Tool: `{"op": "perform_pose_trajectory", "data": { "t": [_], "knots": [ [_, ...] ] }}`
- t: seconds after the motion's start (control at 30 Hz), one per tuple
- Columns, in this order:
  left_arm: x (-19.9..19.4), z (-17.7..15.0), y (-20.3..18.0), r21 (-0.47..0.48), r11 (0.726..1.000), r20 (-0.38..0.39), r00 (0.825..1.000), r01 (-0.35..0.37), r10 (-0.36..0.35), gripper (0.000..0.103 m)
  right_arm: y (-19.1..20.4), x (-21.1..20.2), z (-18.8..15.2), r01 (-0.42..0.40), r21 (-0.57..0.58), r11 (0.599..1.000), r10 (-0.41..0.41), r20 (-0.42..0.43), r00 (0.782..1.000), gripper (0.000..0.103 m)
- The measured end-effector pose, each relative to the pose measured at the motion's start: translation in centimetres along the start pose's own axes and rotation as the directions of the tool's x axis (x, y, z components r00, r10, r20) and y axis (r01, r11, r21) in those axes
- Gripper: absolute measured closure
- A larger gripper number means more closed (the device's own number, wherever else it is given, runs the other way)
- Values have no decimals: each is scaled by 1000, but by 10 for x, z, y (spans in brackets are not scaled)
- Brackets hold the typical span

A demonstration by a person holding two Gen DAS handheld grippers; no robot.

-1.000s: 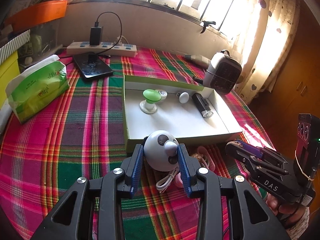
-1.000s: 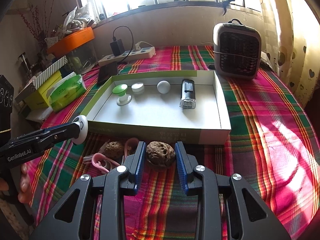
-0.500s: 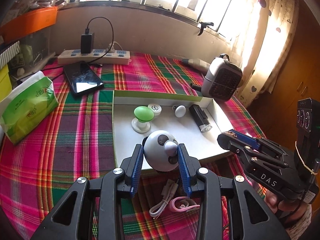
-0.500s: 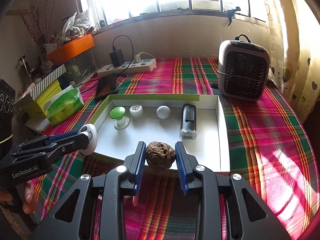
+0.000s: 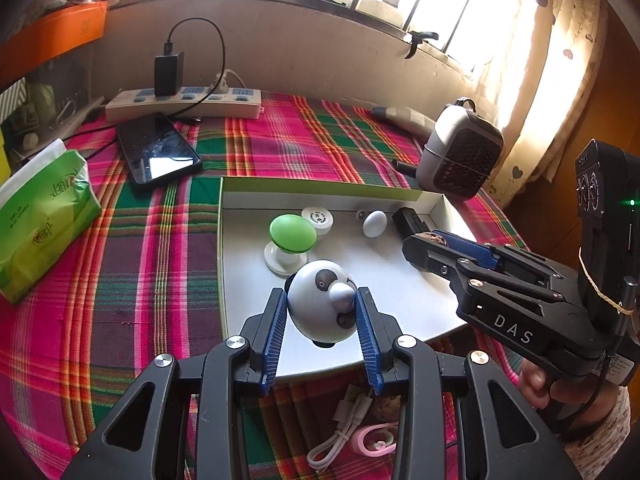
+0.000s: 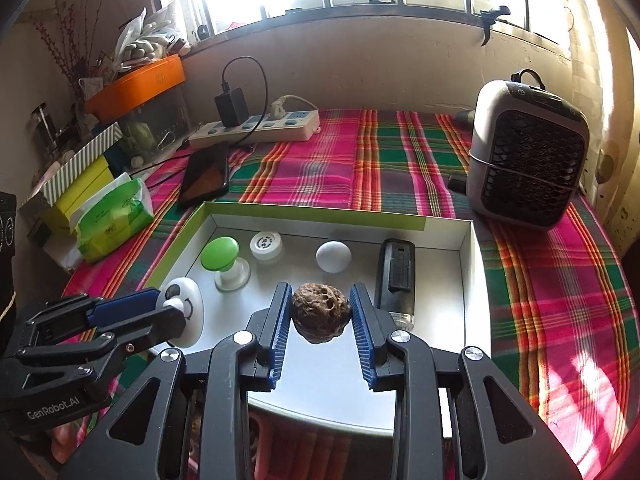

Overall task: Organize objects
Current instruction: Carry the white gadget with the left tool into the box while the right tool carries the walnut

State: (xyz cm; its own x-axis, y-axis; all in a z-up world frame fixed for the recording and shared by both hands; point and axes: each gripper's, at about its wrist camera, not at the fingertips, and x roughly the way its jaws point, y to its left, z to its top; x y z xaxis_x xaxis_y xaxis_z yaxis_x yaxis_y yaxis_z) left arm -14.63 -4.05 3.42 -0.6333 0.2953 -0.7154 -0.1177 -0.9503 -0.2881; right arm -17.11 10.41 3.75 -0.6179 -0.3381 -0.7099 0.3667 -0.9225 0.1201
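Observation:
My left gripper (image 5: 321, 300) is shut on a white panda-faced ball (image 5: 320, 308), held above the near left part of the white box (image 5: 400, 300). It also shows in the right wrist view (image 6: 176, 312). My right gripper (image 6: 320, 304) is shut on a brown wrinkled walnut (image 6: 320, 312), held over the box's middle (image 6: 472, 280). In the box lie a green-capped knob (image 6: 222, 258), a white round cap (image 6: 266, 245), a white egg shape (image 6: 333, 256) and a black device (image 6: 396, 276).
On the plaid cloth in front of the box lie a white cable (image 5: 340, 432), a pink clip (image 5: 376, 438) and another walnut (image 5: 386, 406). A grey heater (image 6: 524, 160) stands right. A phone (image 5: 158, 152), power strip (image 5: 184, 102) and green tissue pack (image 5: 44, 216) are left.
Both grippers have risen and moved forward from the cloth in front of the box to above its floor, each still holding its object.

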Motion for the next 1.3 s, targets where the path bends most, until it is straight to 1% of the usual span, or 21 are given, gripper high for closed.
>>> {"op": "perform_pose_trajectory", "data": {
  "t": [0.3,0.47,0.53,0.67,1.3],
  "knots": [
    [15,1,5,-10,1000,-26,1000,-7,7,70,2,29,11,-14,-10,1000,13,-47,999,71],
    [19,3,4,-1,1000,-25,1000,1,-1,70,1,39,15,-19,-12,1000,18,-63,998,71],
    [21,3,3,6,1000,-27,1000,5,-5,70,2,42,16,-23,-11,1000,23,-65,998,71],
    [22,2,1,28,1000,-16,1000,-11,11,70,4,47,18,-25,-20,999,23,-73,997,71],
    [22,1,0,43,999,-11,1000,-19,20,70,10,56,17,-40,-21,999,38,-88,995,71]
  ]
}}
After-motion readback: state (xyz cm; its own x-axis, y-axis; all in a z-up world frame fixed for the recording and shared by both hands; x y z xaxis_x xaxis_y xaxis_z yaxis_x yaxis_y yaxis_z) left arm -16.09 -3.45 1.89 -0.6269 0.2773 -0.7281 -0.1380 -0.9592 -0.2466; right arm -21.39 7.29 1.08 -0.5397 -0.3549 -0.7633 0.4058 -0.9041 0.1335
